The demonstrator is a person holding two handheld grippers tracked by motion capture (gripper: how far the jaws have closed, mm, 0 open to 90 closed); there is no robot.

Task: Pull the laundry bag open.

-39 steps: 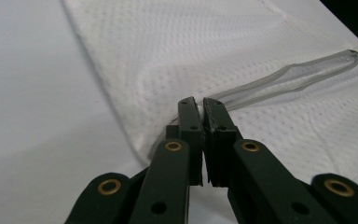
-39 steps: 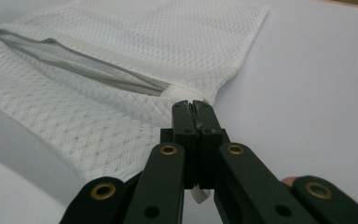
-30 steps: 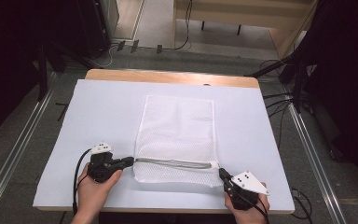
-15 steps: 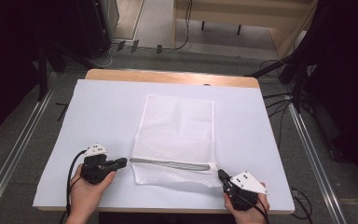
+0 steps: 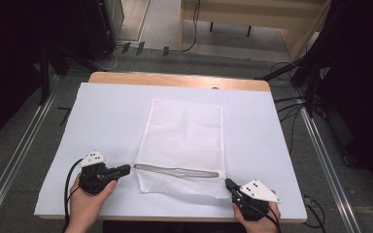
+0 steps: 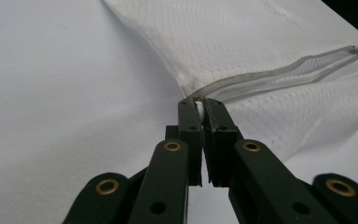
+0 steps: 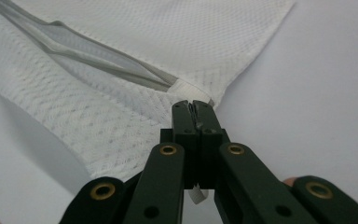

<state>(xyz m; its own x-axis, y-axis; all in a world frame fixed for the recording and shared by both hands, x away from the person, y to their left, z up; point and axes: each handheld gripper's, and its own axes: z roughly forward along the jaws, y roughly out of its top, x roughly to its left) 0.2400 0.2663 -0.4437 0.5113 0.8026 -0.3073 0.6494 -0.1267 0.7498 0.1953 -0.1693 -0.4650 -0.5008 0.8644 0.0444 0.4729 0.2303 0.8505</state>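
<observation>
A white mesh bag (image 5: 184, 131) lies flat on the white-covered table (image 5: 102, 111). Its grey zipper (image 5: 179, 171) runs across the near end and gapes slightly. At the zipper's left end my left gripper (image 5: 127, 168) is shut on the zipper pull (image 6: 199, 103). Its jaws have just been opening a hair, with the white pull still pinched at the tips. My right gripper (image 5: 229, 183) is shut on the bag's fabric tab (image 7: 186, 88) at the zipper's right end. In the right gripper view a white strip hangs below the jaws.
The table's wooden far edge (image 5: 175, 80) borders a floor with cables and dark stands. A metal rail (image 5: 14, 165) runs along the left and another (image 5: 325, 165) along the right. Both hands rest at the table's near edge.
My left gripper has shifted a little to the left with the zipper pull, and the zipper line now lies straighter. The right gripper has stayed in place.
</observation>
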